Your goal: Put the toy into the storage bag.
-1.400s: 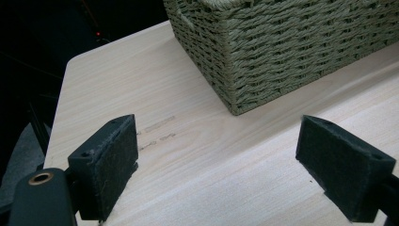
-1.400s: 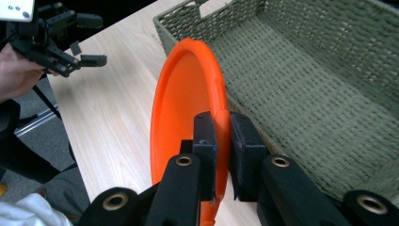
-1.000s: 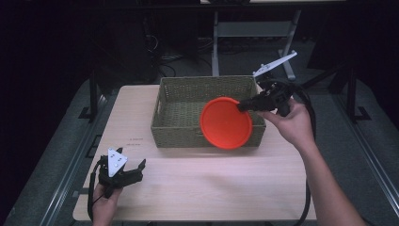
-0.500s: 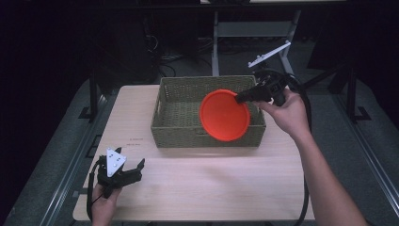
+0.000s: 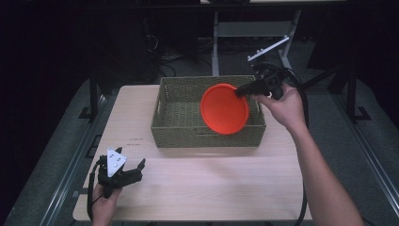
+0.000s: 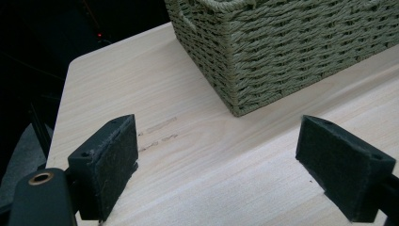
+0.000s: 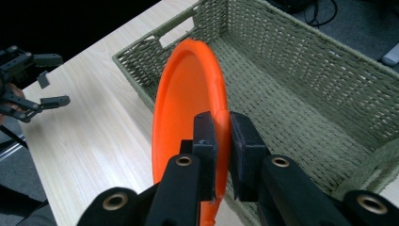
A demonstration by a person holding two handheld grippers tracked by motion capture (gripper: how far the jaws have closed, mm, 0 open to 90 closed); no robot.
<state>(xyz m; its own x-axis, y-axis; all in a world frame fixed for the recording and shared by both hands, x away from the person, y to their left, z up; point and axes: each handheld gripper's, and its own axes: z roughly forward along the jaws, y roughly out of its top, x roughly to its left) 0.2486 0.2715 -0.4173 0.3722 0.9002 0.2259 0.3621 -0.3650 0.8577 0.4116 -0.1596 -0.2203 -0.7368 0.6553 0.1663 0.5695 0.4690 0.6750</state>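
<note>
Two claws, one plate, one basket, listed by view.

High view: right claw (image 5: 243, 89) clamped on the far right rim of an orange plate (image 5: 224, 108). Plate held tilted, nearly on edge, above the right half of the woven basket (image 5: 179, 115), which sits at the far middle of the surface (image 5: 202, 188). Left claw (image 5: 123, 173) at the near left corner, jaws spread, holding nothing.

Left gripper view: jaws wide apart over bare surface; the basket's near corner ahead and to the right, well apart from the pads.

Right gripper view: jaws narrow, pinching the plate's raised rim from both faces; basket interior empty beyond.

Handling, judged: plate looks like thin, stiff, light plastic, smooth and liable to slip or swing in a rim pinch. Best hold is on the rim lip, pads square across it.
</note>
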